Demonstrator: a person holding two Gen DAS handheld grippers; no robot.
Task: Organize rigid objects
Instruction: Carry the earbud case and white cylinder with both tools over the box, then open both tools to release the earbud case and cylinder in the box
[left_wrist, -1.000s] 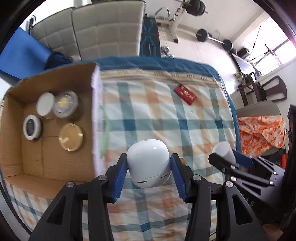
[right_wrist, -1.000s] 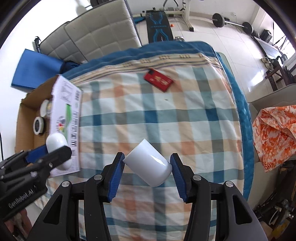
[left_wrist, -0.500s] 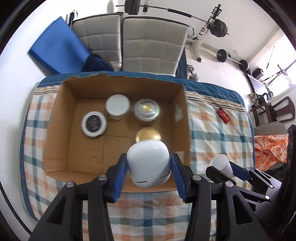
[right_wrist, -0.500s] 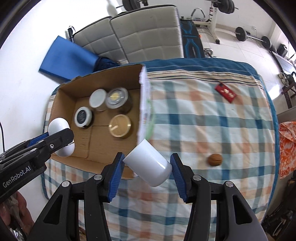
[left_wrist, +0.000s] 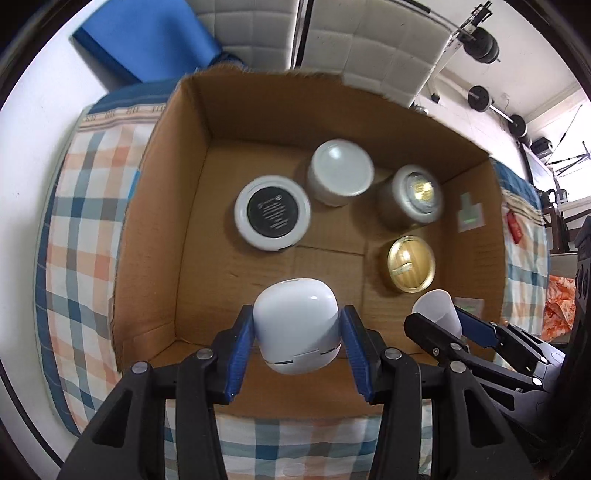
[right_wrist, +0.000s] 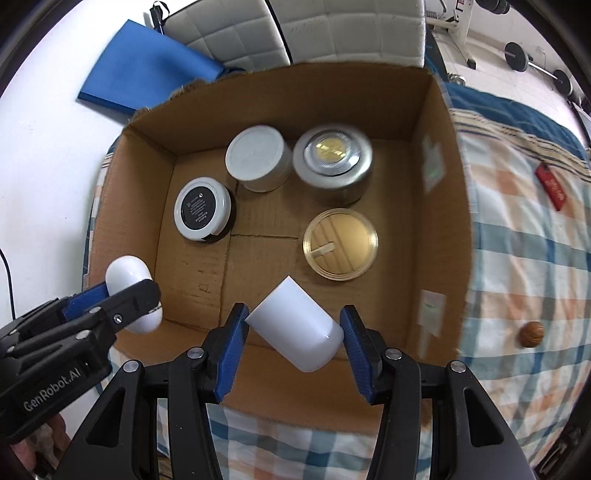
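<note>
Nearest the left camera, the left gripper (left_wrist: 297, 341) is clamped on a rounded white case (left_wrist: 296, 325), its blue pads pressed on both sides, held over the near wall of an open cardboard box (left_wrist: 159, 206). Just to its right, the right gripper (right_wrist: 294, 334) grips a white cup (right_wrist: 295, 326) that lies tilted between its pads, open end pointing down to the right, also over the near edge of the box. Below both, the near part of the box floor is bare cardboard, with room on the left side too. Farther in, a gold-lidded tin (right_wrist: 340, 244) sits right of centre, close under the cup's line. On the left is a white jar with a black label (right_wrist: 202, 208). At the back, side by side and nearly touching, stand a plain white jar (right_wrist: 258, 158) and a silver tin (right_wrist: 334, 162). The box walls rise all round. Outside it to the right, on the checked cloth (right_wrist: 517, 258), lie a small brown ball (right_wrist: 532, 333) and, farther off, a red tag (right_wrist: 552, 186). Beyond the box are padded grey chairs (right_wrist: 332, 29).
</note>
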